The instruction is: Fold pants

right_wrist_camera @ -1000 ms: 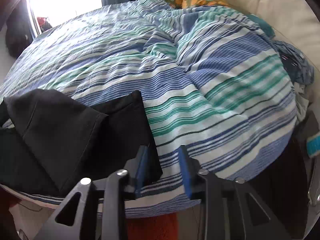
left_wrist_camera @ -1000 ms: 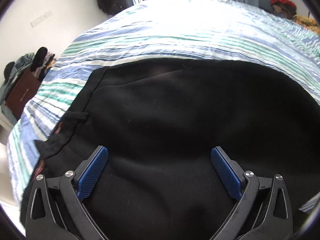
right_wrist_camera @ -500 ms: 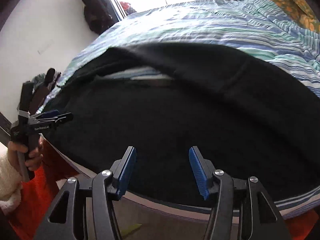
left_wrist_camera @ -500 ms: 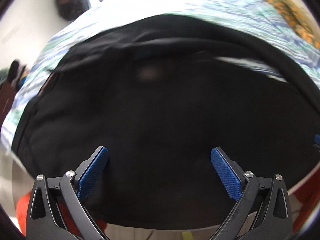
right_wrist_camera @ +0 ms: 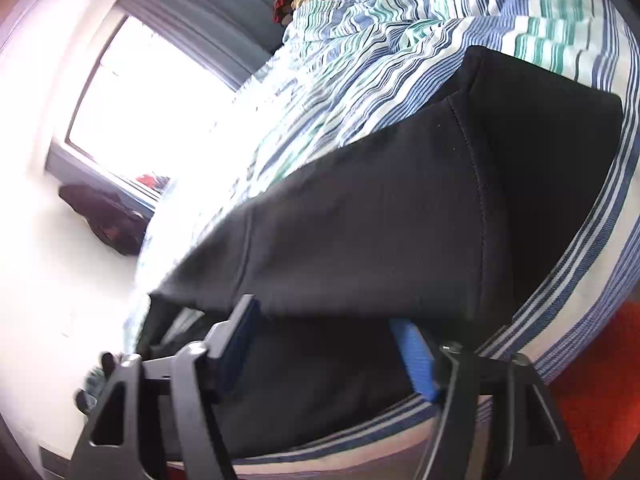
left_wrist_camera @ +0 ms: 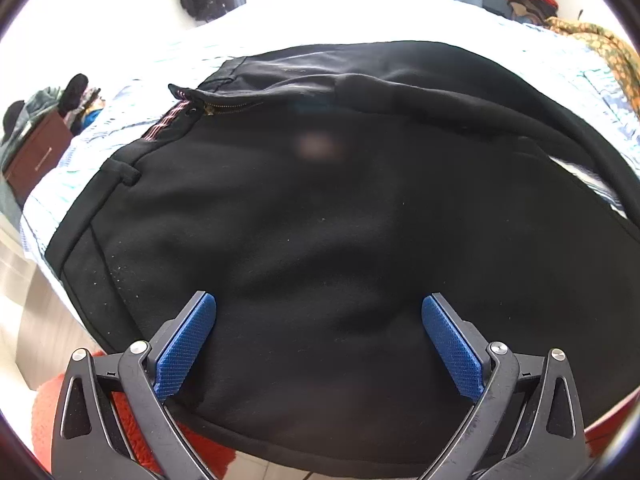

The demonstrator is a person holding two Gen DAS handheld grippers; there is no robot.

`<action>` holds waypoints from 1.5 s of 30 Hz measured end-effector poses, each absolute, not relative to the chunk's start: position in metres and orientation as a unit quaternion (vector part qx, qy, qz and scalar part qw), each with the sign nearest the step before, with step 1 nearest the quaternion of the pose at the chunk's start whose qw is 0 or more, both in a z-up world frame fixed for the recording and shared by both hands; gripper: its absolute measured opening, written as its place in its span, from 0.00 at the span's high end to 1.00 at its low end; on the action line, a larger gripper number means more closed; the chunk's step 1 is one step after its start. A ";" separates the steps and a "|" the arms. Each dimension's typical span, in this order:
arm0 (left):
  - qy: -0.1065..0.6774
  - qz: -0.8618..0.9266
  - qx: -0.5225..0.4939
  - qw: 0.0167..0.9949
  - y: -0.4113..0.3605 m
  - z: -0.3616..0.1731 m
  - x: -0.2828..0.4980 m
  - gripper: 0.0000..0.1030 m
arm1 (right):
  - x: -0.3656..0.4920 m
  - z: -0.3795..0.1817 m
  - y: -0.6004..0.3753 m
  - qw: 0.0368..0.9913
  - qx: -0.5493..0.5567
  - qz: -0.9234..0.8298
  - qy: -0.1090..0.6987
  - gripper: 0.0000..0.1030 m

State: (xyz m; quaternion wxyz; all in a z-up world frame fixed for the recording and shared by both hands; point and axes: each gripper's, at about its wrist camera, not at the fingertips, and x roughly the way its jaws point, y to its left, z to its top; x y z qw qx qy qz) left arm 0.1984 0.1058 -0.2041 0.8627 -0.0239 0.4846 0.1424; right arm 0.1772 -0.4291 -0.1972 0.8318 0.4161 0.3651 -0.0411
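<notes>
Left tongs [left_wrist_camera: 319, 346] wide open, empty, above pants [left_wrist_camera: 320, 220]. Right tongs [right_wrist_camera: 328, 350] opening around hem; fold may slump off bed [right_wrist_camera: 400, 40] edge.

my left wrist view looks steeply down, close over the pants [left_wrist_camera: 320, 220]; my right view, rolled sideways, shares them and the bed [right_wrist_camera: 360, 60]

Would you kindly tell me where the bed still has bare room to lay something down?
The striped bedspread lies bare beyond the black pants, toward the window and the orange patterned cloth. The near edge is crowded: the pants cover it to the rim.
</notes>
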 end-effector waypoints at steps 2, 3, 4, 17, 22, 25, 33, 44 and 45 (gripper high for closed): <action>0.483 0.148 -0.027 0.862 0.110 -0.202 0.198 0.00 | 0.178 -0.203 -0.435 0.816 0.454 -0.052 0.354 0.29; 0.482 0.152 -0.024 0.862 0.109 -0.203 0.197 0.00 | 0.177 -0.207 -0.438 0.806 0.478 -0.058 0.345 0.29; 0.481 0.155 -0.019 0.863 0.106 -0.203 0.200 0.00 | 0.177 -0.211 -0.440 0.800 0.494 -0.062 0.336 0.29; 0.487 0.146 -0.039 0.860 0.098 -0.181 0.207 0.01 | 0.167 -0.201 -0.466 0.833 0.418 -0.089 0.350 0.85; 0.478 0.059 -0.089 0.872 0.081 -0.131 0.274 0.01 | 0.150 -0.162 -0.467 0.866 0.394 -0.046 0.304 0.89; 0.500 0.006 -0.154 0.852 0.076 -0.125 0.336 0.01 | 0.141 -0.137 -0.463 0.886 0.367 -0.016 0.283 0.91; 0.535 -0.012 -0.218 0.816 0.064 -0.145 0.436 0.01 | 0.112 -0.100 -0.445 0.914 0.312 0.036 0.257 0.91; 0.503 -0.002 -0.352 0.789 0.106 -0.150 0.425 0.95 | 0.110 -0.116 -0.464 0.891 0.311 0.029 0.328 0.91; 0.493 -0.009 -0.350 0.796 0.106 -0.137 0.420 0.95 | 0.124 -0.121 -0.471 0.887 0.309 0.027 0.341 0.91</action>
